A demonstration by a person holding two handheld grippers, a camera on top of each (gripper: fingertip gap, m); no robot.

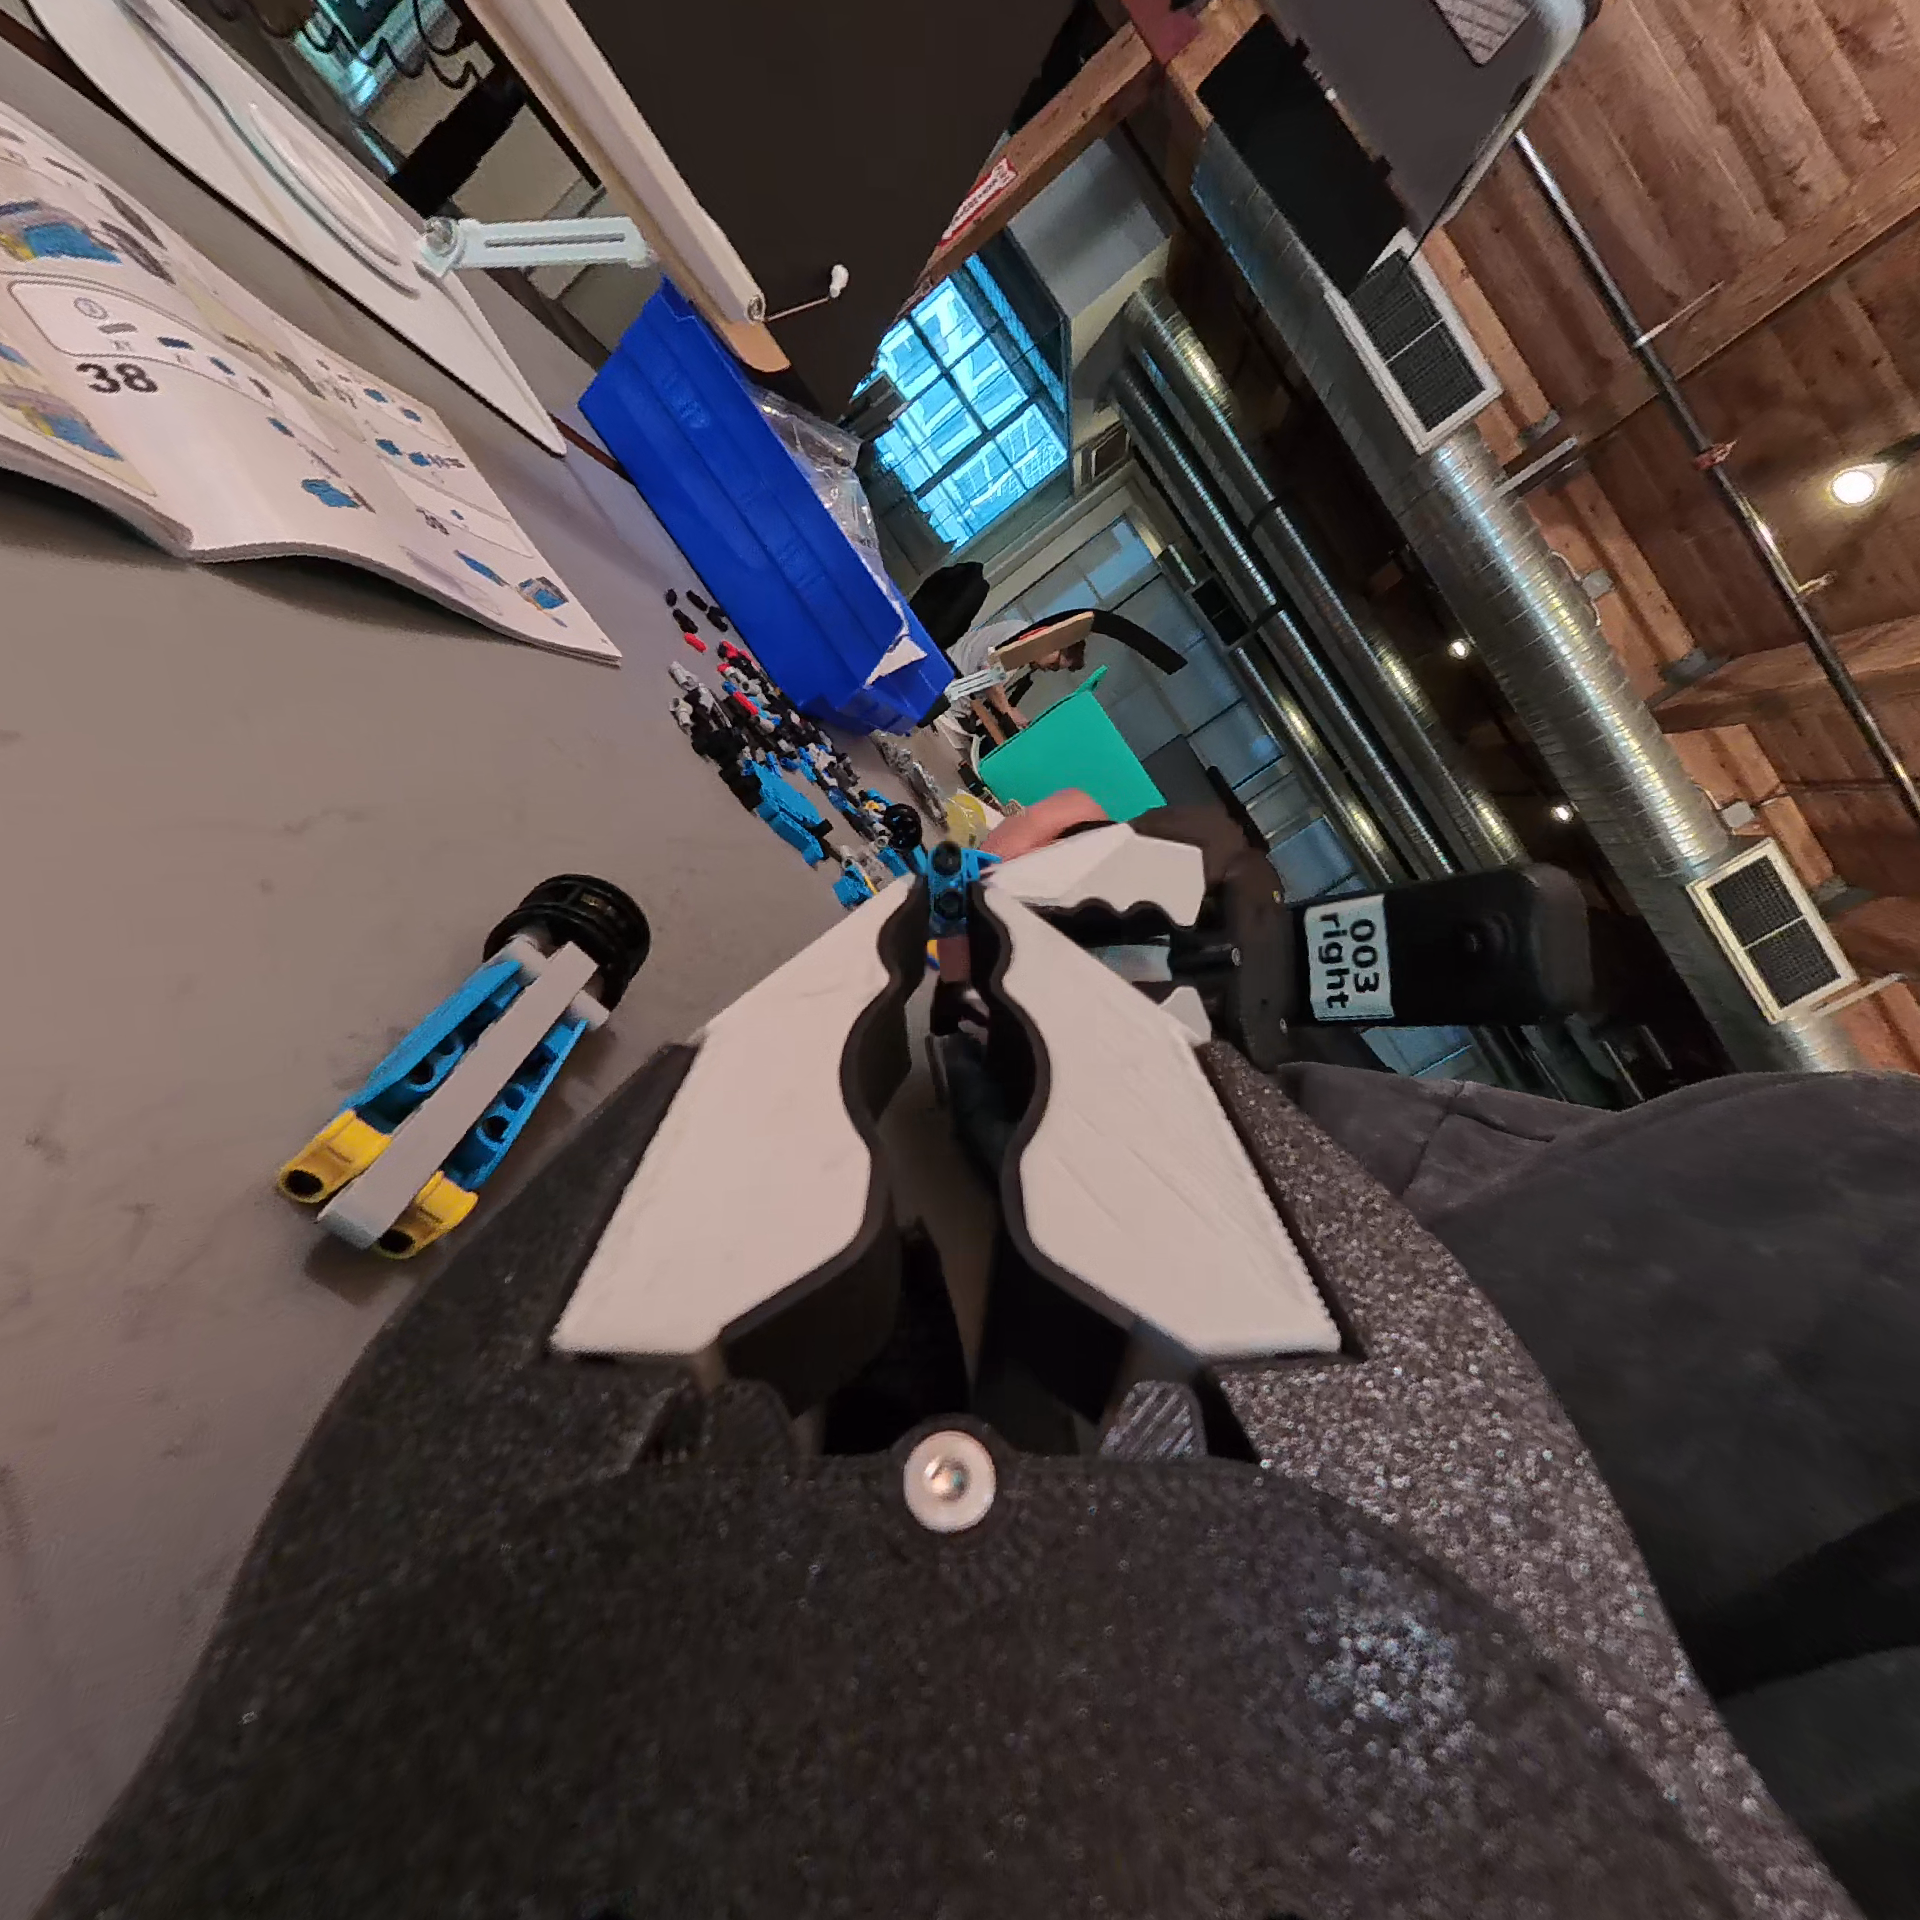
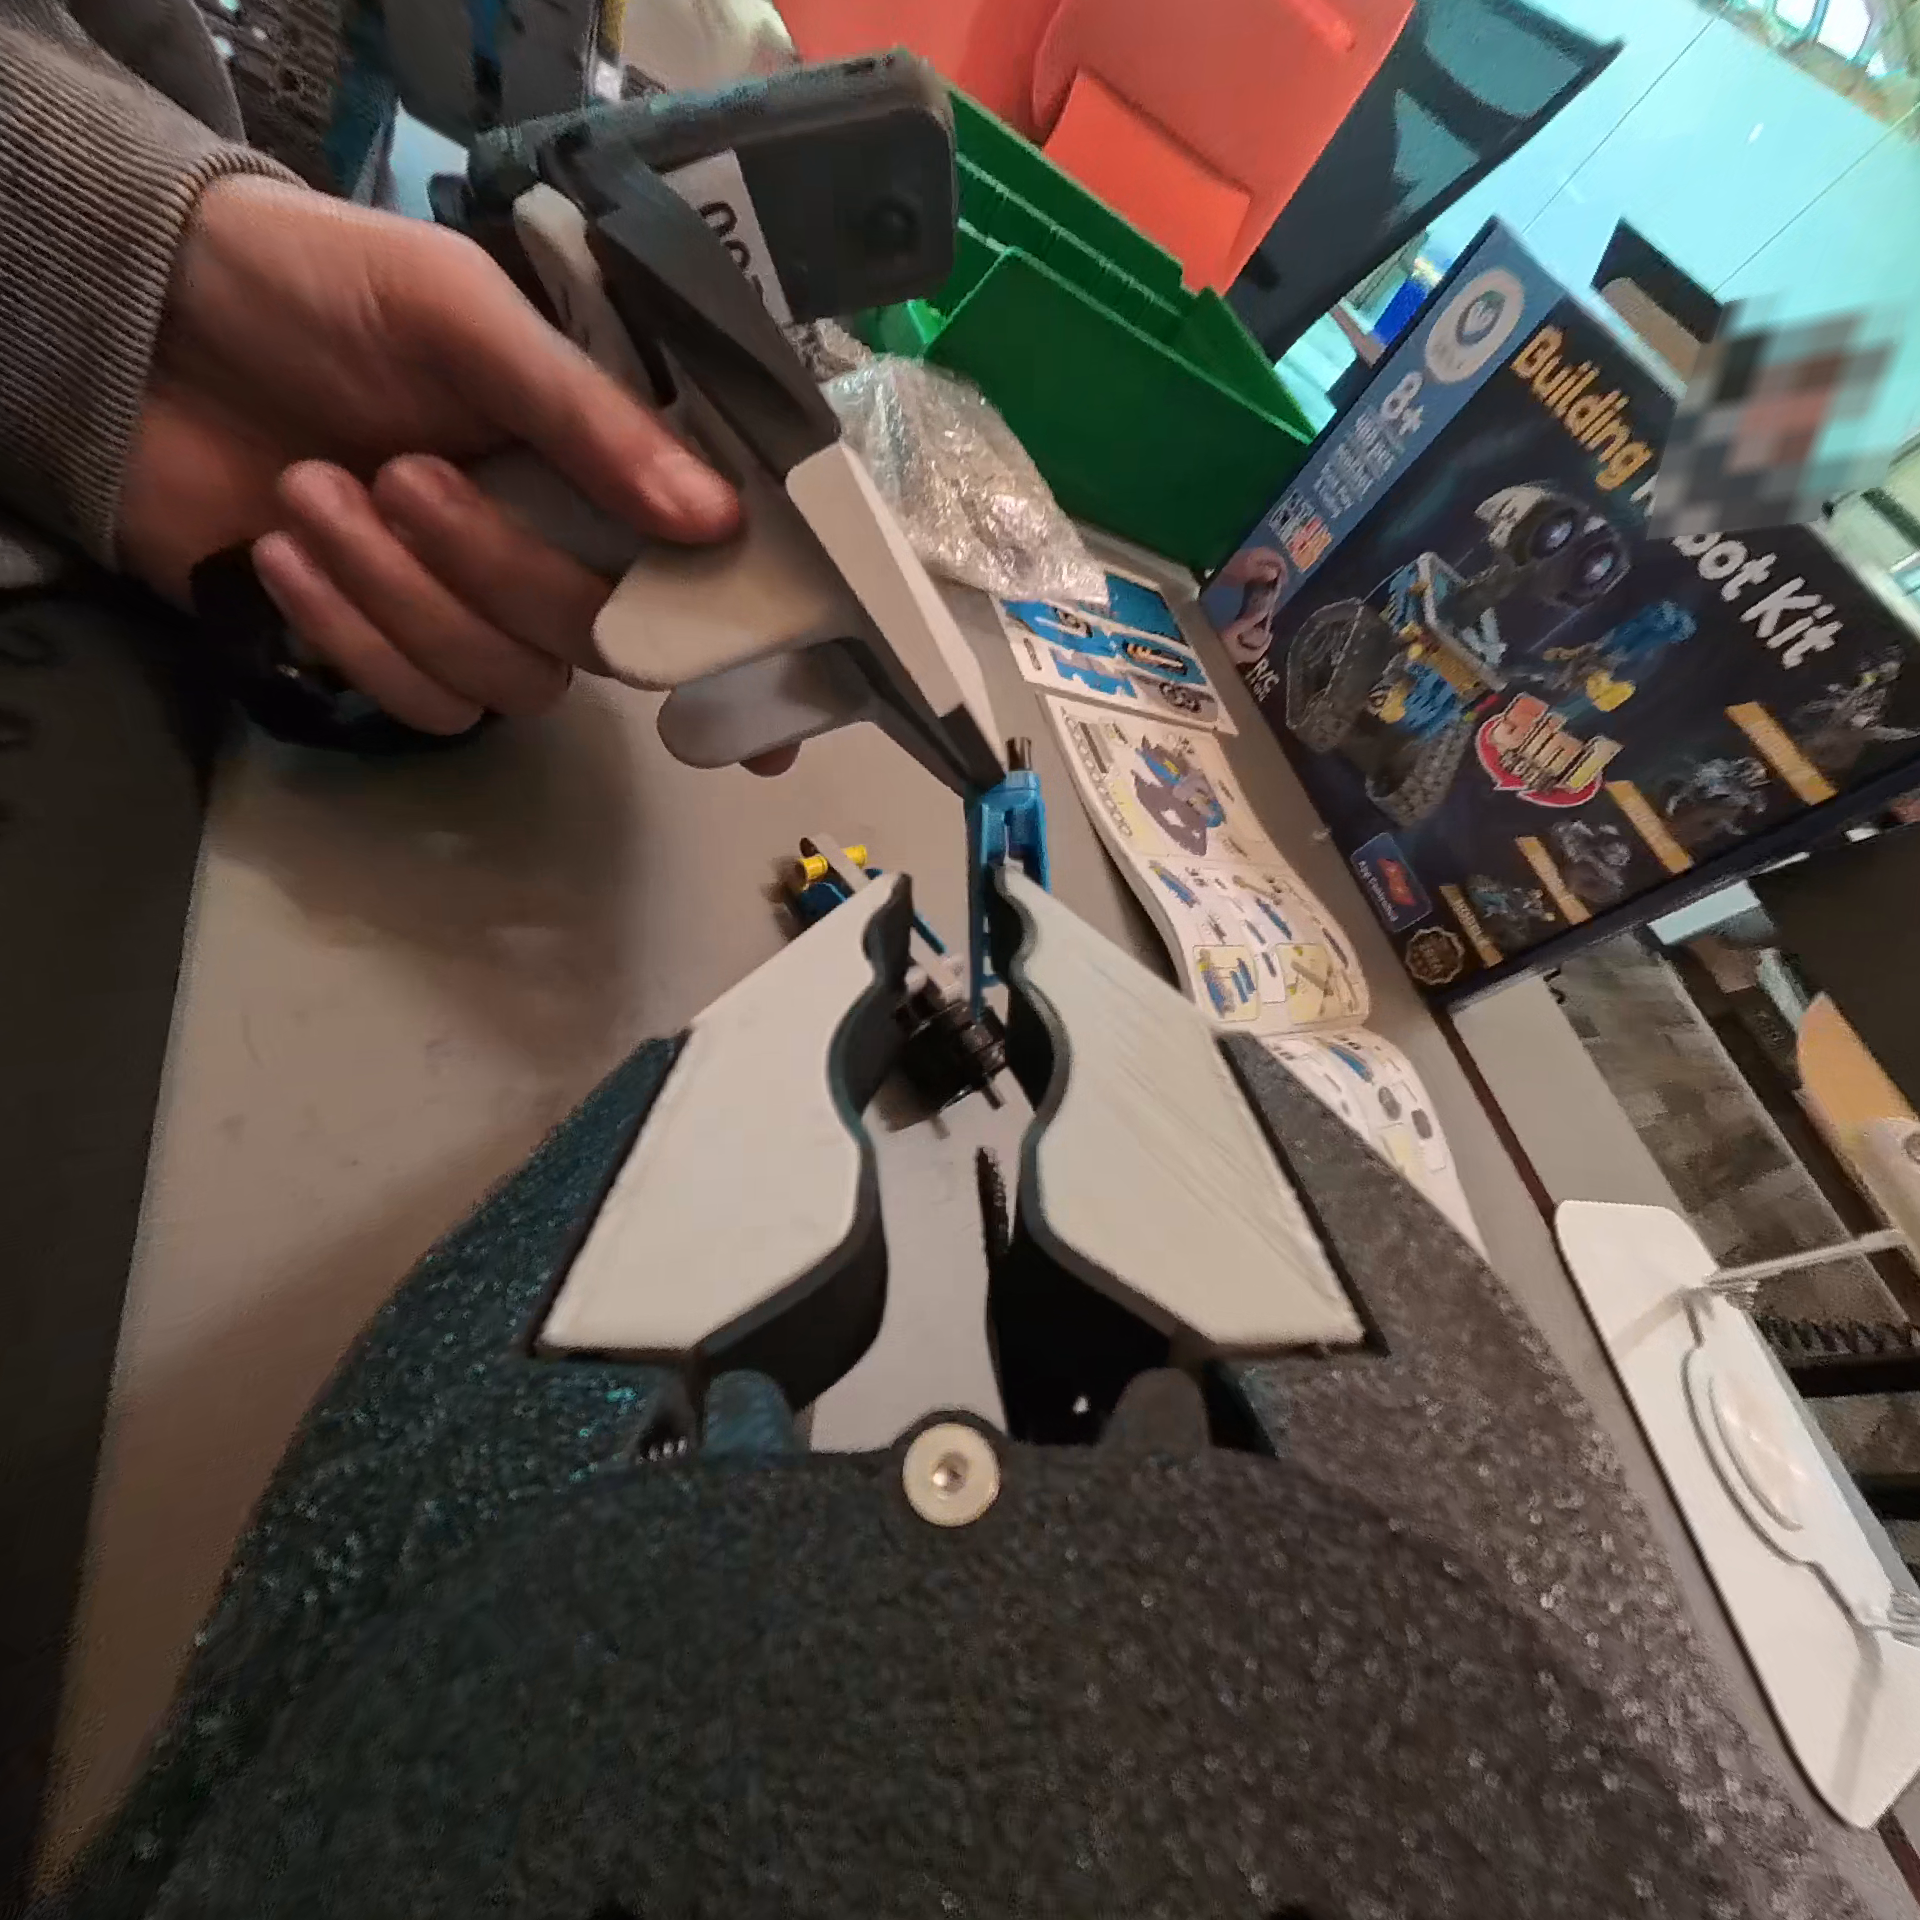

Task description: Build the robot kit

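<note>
A grey bench [image 1: 260, 831] under a timber ceiling with silver ducts carries a building-brick kit in progress. Held above it, between both tools, is a small blue brick piece [image 2: 1003, 831]: the right tongs [image 2: 951, 894] pinch its lower end, and the left tongs [image 1: 948, 894] pinch its upper end, where a dark pin stands out. It looks light, stiff and smooth plastic, so it is likely to twist or slip if gripped near an edge; the flat sides of the beam seem the safest hold, and the pin joint may pop apart under side load.

Below the blue piece, between the right fingers, black wheel-like parts [image 2: 951, 1034] show; whether they join it cannot be told. On the bench to the left lies a blue, grey and yellow subassembly [image 1: 457, 1070] with a black wheel. Farther off are a pile of loose parts [image 1: 769, 748], a blue bin [image 1: 748, 499], an open instruction booklet [image 1: 239, 416], a green bin [image 2: 1091, 343], crumpled plastic bags [image 2: 956, 468] and the kit box [image 2: 1538, 623]. A person's hand [image 2: 364, 436] grips the left tool, close over the work.
</note>
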